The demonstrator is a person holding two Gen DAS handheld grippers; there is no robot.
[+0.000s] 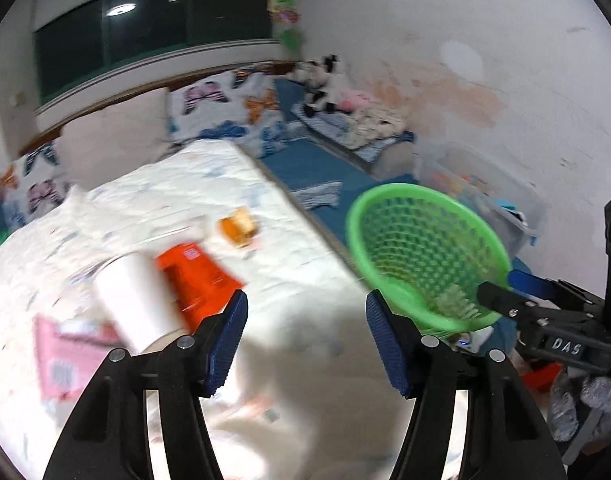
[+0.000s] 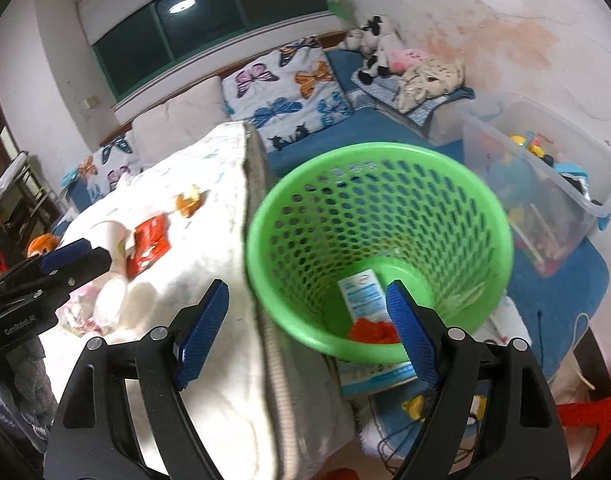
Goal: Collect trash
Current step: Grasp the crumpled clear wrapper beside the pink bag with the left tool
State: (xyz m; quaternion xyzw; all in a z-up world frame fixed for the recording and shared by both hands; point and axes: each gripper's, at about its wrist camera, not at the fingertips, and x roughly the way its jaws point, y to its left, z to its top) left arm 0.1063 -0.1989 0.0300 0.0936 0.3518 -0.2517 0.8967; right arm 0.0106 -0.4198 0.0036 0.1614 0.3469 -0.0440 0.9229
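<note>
1. The trash lies on the white bed cover (image 1: 265, 280): a white paper cup (image 1: 139, 300), an orange-red wrapper (image 1: 197, 276), a pink packet (image 1: 65, 356) and a small orange-brown scrap (image 1: 237, 228).
2. The left tool (image 1: 305, 340) has its two blue pads apart, with nothing between them. Only the bed cover shows in the gap.
3. The cup and the orange-red wrapper sit just to the left of the left tool's left pad. I cannot tell if they touch it, because the picture is blurred. The pink packet is further left, and the scrap is ahead of the tool, further up the bed.
4. The right tool (image 2: 307, 320) is wide apart too. Its right pad is inside the green basket (image 2: 265, 240) and its left pad is outside, so the basket's near rim runs between them. The pads do not press on the rim.
5. In the basket lie a white and blue carton (image 2: 363, 296) and a red crumpled piece (image 2: 371, 330), close to the right tool's right pad.
6. The basket is just to the right of the bed's edge.
</note>
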